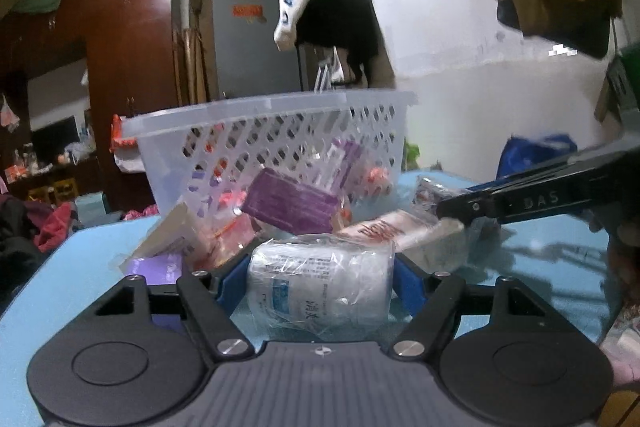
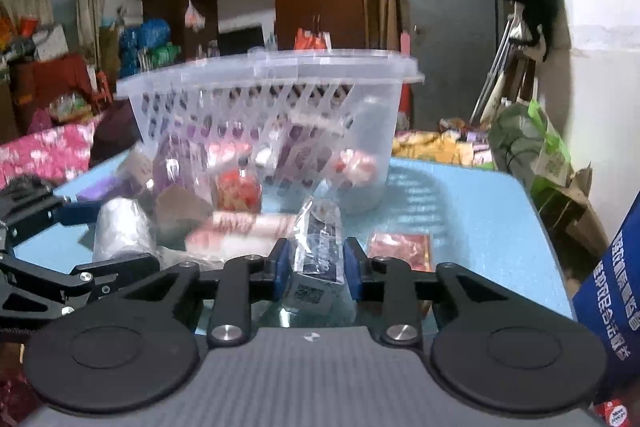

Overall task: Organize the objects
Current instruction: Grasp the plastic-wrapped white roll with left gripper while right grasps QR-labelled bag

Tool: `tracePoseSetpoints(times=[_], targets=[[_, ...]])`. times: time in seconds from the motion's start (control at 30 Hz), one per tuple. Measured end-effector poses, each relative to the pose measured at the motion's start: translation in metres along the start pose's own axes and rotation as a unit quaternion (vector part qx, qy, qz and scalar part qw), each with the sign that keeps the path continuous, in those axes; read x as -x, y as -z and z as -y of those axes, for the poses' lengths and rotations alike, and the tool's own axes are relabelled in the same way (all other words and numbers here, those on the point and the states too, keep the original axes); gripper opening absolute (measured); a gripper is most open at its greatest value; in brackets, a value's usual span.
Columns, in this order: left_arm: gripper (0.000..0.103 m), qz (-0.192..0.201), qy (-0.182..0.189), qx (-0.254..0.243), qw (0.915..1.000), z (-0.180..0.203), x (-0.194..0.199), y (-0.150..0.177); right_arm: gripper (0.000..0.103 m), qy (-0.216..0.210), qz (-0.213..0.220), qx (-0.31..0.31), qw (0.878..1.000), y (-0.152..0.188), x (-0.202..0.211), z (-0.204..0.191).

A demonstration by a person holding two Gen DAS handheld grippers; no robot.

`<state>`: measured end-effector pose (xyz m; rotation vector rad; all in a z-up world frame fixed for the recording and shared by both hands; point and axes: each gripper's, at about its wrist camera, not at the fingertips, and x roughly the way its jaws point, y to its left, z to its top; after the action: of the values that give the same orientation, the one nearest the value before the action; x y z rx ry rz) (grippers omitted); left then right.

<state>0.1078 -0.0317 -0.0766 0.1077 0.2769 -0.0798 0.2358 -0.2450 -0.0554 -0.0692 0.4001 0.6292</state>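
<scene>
Two grippers: both clamped on wrapped goods
Left gripper: pinches white jar
Right gripper: squeezes dark carton
Basket: behind, on blue table

Left claw: grey ribbed housing at the near edge with a small white mark at its centre, flanked by 2 black round discs, each with a raised inner circle. 2 black link arms with triangular cut-outs run forward from silver round-headed screws to blue fingers. Right claw: same build, grey ribbed body, 2 black discs, silver screws, black linkages, blue pads. Seen side-on from the left wrist camera, its black finger bar carries embossed letters, partly legible as "DAS", and small screws.
</scene>
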Motion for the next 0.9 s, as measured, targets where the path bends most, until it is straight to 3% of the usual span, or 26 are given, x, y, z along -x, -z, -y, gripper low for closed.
tracePoseSetpoints(times=[0.13, 0.4, 0.5, 0.6, 0.77, 0.87, 0.9], targets=[[0.077, 0.028, -0.018, -0.013, 0.9994, 0.006, 0.006, 0.004, 0.032, -0.006, 0.049, -0.022, 0.999, 0.004, 0.014, 0.007], [0.077, 0.044, -0.007, 0.018, 0.9989, -0.008, 0.015, 0.001, 0.032, -0.009, 0.101, -0.031, 0.994, 0.004, 0.028, 0.006], [0.077, 0.084, -0.024, 0.005, 0.9962, -0.014, 0.03, -0.022, 0.032, -0.024, 0.136, -0.052, 0.989, -0.015, 0.039, 0.001], [0.078, 0.112, -0.051, -0.001, 0.9924, -0.028, 0.029, -0.069, 0.033, -0.026, 0.155, -0.012, 0.988, -0.059, 0.038, -0.018], [0.078, 0.068, -0.079, 0.016, 0.9945, -0.064, -0.028, -0.139, 0.033, -0.018, 0.126, 0.046, 0.991, -0.136, -0.007, -0.04], [0.081, 0.014, -0.054, 0.044, 0.9975, -0.081, -0.065, -0.151, 0.036, -0.015, 0.079, 0.059, 0.995, -0.15, -0.044, -0.043], [0.086, -0.002, -0.047, 0.046, 0.9978, -0.083, -0.073, -0.151, 0.039, -0.011, 0.071, 0.065, 0.995, -0.151, -0.052, -0.045]])
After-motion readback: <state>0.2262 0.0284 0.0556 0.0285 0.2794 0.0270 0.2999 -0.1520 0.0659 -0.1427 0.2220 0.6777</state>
